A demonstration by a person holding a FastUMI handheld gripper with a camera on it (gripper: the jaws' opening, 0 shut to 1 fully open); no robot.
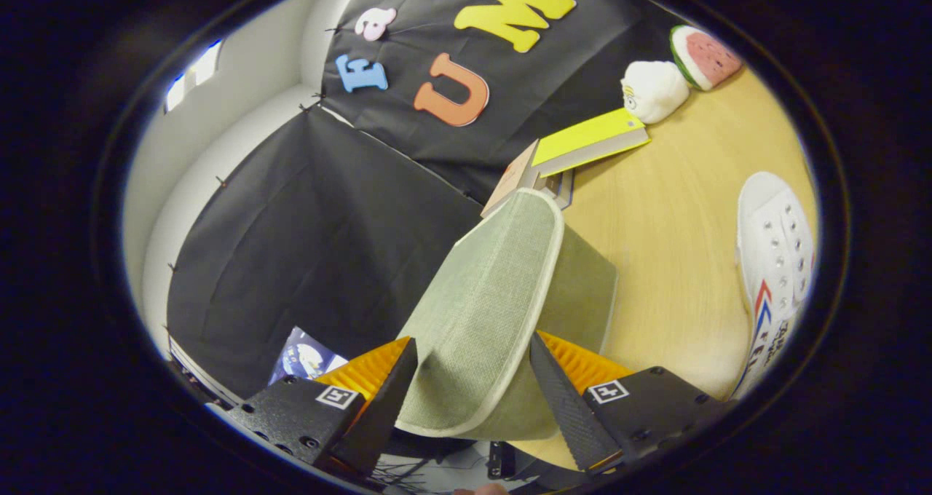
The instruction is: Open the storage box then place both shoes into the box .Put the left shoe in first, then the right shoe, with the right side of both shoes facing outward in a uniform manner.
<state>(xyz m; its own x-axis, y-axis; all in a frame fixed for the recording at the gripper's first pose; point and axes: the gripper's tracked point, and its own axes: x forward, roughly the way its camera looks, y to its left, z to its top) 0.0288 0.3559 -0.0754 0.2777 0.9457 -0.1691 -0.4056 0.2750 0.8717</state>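
Hand-held gripper [473, 349] clamps box lid [486, 298] | shoe [775, 262] beside

Green woven lid [486, 298]; white shoe [775, 255], red-blue stripes.

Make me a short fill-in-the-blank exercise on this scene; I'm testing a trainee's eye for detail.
1. The tool has its two fingers on either side of the box's green fabric ____.
2. The white shoe lies on the wooden ____.
3. Beyond the box, a ____ book lies near a white plush toy.
4. Beside the plush toy sits a toy slice of ____.

Missing words: lid; table; yellow; watermelon
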